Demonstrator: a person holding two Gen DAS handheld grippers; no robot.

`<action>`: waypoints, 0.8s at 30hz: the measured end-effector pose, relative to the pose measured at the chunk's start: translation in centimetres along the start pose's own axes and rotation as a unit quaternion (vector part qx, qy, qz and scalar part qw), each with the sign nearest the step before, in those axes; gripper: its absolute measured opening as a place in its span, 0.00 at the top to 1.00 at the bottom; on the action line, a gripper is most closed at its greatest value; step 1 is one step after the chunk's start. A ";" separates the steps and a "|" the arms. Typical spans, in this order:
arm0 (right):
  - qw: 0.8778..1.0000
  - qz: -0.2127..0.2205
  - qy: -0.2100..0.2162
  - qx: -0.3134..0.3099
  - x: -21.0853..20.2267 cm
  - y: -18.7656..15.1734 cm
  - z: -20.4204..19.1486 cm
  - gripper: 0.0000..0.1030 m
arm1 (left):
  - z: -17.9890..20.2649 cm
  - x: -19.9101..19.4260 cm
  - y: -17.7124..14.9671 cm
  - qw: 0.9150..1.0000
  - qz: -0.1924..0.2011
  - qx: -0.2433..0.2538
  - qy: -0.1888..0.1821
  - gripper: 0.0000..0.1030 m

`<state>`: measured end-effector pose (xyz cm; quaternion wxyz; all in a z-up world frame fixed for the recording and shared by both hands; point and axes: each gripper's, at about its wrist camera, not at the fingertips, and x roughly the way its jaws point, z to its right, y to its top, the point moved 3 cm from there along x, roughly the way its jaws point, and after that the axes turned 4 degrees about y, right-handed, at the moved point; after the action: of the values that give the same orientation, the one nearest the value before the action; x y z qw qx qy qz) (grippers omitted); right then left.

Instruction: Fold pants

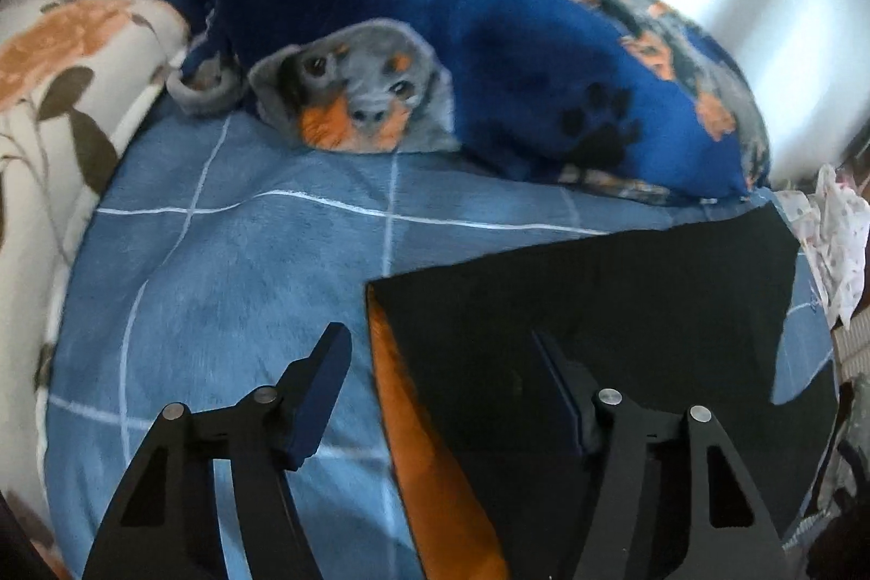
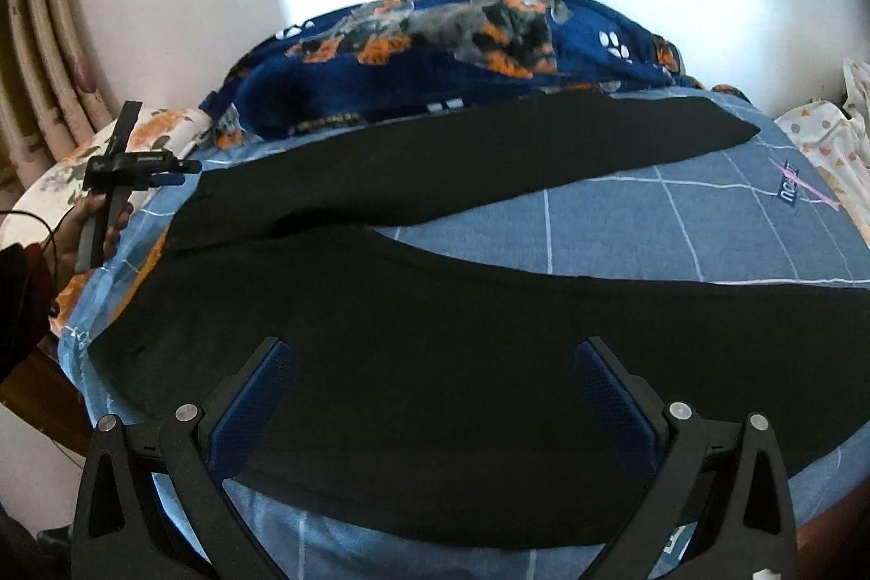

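Observation:
Black pants (image 2: 435,362) lie spread flat on the blue checked bedspread (image 2: 625,226), both legs running to the right, the far leg (image 2: 489,156) angled away from the near one. My right gripper (image 2: 435,362) is open and empty, hovering over the near leg. My left gripper (image 1: 440,346) is open at the waist end (image 1: 598,297), straddling the waistband edge with its orange lining (image 1: 418,444). The left gripper also shows in the right wrist view (image 2: 136,169), held in a hand at the far left.
A dark blue dog-print blanket (image 1: 489,52) is bunched along the back of the bed by the white wall. A floral pillow (image 1: 65,91) lies at the left. White patterned cloth (image 1: 837,243) hangs at the right edge. Curtains (image 2: 43,63) hang at left.

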<state>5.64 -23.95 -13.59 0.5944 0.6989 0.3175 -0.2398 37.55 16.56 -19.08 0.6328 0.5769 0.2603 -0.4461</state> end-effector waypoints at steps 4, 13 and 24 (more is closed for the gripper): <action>1.000 -0.011 -0.003 -0.003 0.7 -0.2 -0.2 0.00 | -0.4 2.2 0.1 1.000 -0.026 0.001 -0.015 0.35; 1.000 -0.024 -0.002 0.000 1.5 -0.1 -0.5 0.00 | 0.2 3.8 0.8 1.000 -0.011 -0.005 0.020 0.84; 0.997 0.010 0.072 0.032 1.1 4.7 -1.2 0.00 | 6.2 -8.2 -3.2 0.990 0.137 0.026 0.025 0.92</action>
<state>9.77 -22.99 -10.97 0.5500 0.7360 0.3444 -0.1928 29.81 12.97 -12.46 0.6663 0.6340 0.1830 -0.3473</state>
